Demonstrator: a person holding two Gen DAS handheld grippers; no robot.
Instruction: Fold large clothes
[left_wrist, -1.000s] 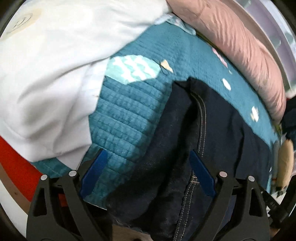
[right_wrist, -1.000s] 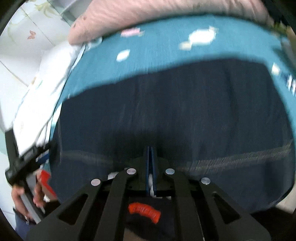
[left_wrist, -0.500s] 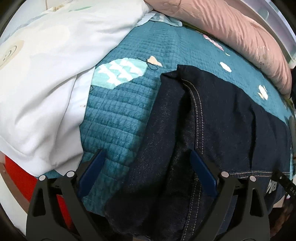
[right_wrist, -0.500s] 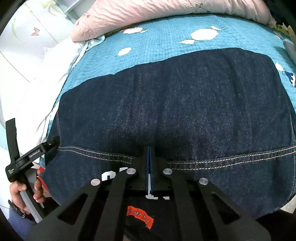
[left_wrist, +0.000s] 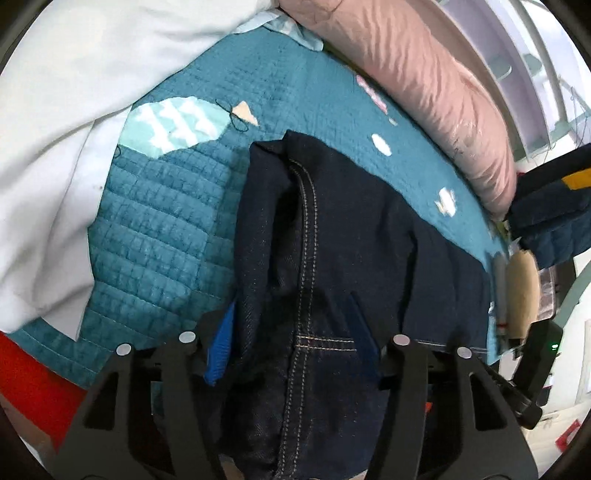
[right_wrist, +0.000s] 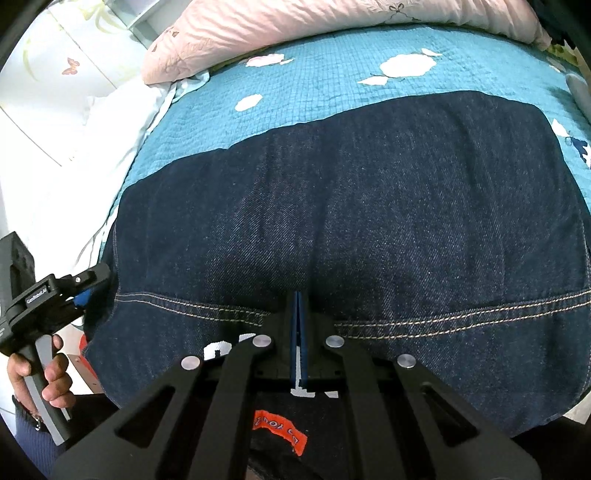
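Dark blue jeans lie spread on a teal quilt. In the left wrist view, a bunched fold of denim with a stitched seam runs between the blue pads of my left gripper, whose jaws are closing around it. In the right wrist view, the jeans stretch wide and flat. My right gripper is shut on their near stitched edge. An orange label shows below it. The left gripper sits at the denim's left corner, held by a hand.
A pink pillow lies along the far side of the quilt. White bedding is heaped on the left. A dark blue cushion sits at the right edge, and something red shows beneath the quilt's near left edge.
The left gripper's jaws have narrowed around the denim fold, and its view has tipped slightly. The right gripper stays shut on the jeans' edge, and the denim now lies smoother.
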